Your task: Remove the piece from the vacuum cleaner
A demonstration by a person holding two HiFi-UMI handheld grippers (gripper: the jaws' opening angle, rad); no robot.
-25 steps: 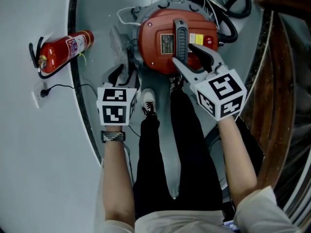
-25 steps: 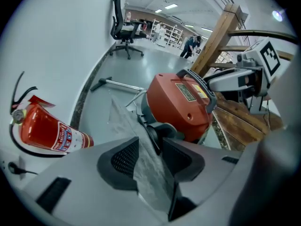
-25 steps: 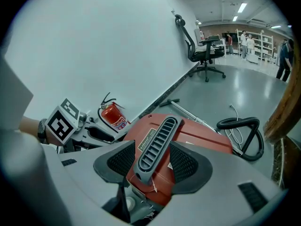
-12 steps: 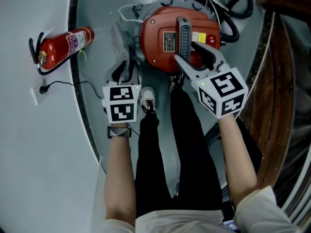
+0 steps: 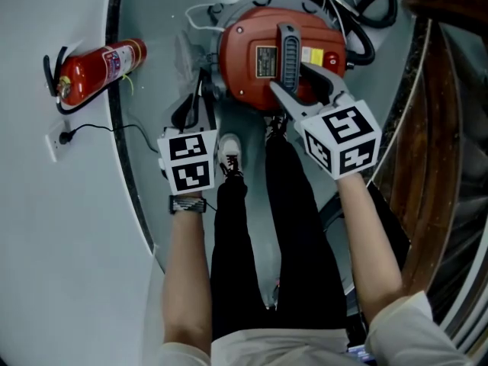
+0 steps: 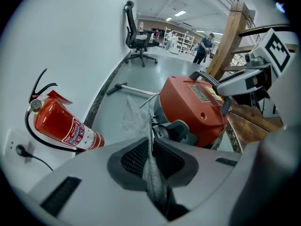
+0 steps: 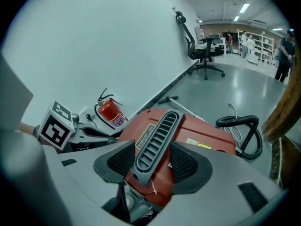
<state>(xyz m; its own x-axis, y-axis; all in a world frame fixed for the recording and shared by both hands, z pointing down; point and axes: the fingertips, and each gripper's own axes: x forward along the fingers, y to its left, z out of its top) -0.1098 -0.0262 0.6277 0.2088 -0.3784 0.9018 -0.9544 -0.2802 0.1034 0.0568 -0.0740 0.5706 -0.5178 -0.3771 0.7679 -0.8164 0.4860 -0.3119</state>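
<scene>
We stand on a grey floor with the red vacuum cleaner (image 5: 244,48) right before our shoe (image 5: 229,155). A red fire extinguisher (image 5: 95,73) lies to its left along the curved foot of the white wall, next to a wall socket (image 5: 59,139) with a thin cable. A crumpled clear plastic bag (image 5: 185,56) lies between the extinguisher and the vacuum, close to where we work. A black ribbed hose (image 5: 360,10) coils behind and to the right of the machine, and a wooden railing (image 5: 438,128) crowds that side. Our legs in black trousers (image 5: 252,242) fill the space between the two forearms. The left forearm, with a band on the wrist (image 5: 187,203), reaches down beside the left leg. Its left gripper (image 6: 151,154) points steeply down at the vacuum's left flank. Its jaws have just been closing and now stand narrow, the pads pinching a thin grey strip (image 6: 153,180) that runs up towards the grey fitting (image 6: 178,131) on that flank. The right forearm slants over the machine's top. There the right gripper (image 7: 151,164) stands wide, closed on the broad black ribbed handle (image 7: 159,133), the pads lying against both its sides.
</scene>
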